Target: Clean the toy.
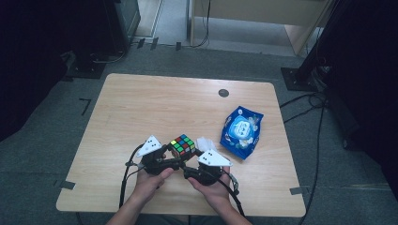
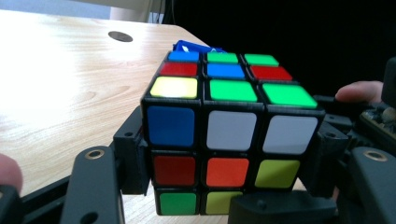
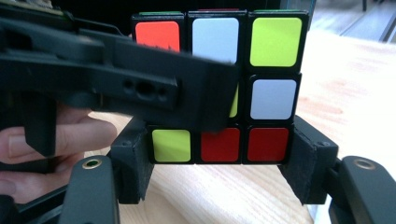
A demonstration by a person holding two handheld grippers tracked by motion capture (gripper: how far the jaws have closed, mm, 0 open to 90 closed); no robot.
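Observation:
A scrambled colour cube (image 1: 182,146) is held near the table's front edge, between both grippers. My left gripper (image 1: 173,158) comes at it from the left. In the left gripper view, the left gripper (image 2: 229,161) has its black pads (image 2: 132,161) pressed on the cube (image 2: 231,128) from both sides, so it is shut on it. My right gripper (image 1: 194,162) reaches in from the right. In the right gripper view, the right gripper (image 3: 219,158) clamps the bottom row of the cube (image 3: 273,70). One arm of the left gripper (image 3: 140,86) crosses in front of the cube's face.
A blue pack of wipes (image 1: 241,131) lies right of the cube, with a crumpled white tissue (image 1: 204,142) between them. A dark round plug (image 1: 223,93) sits in the wooden table (image 1: 141,108) near its far edge. Cables trail off the front edge.

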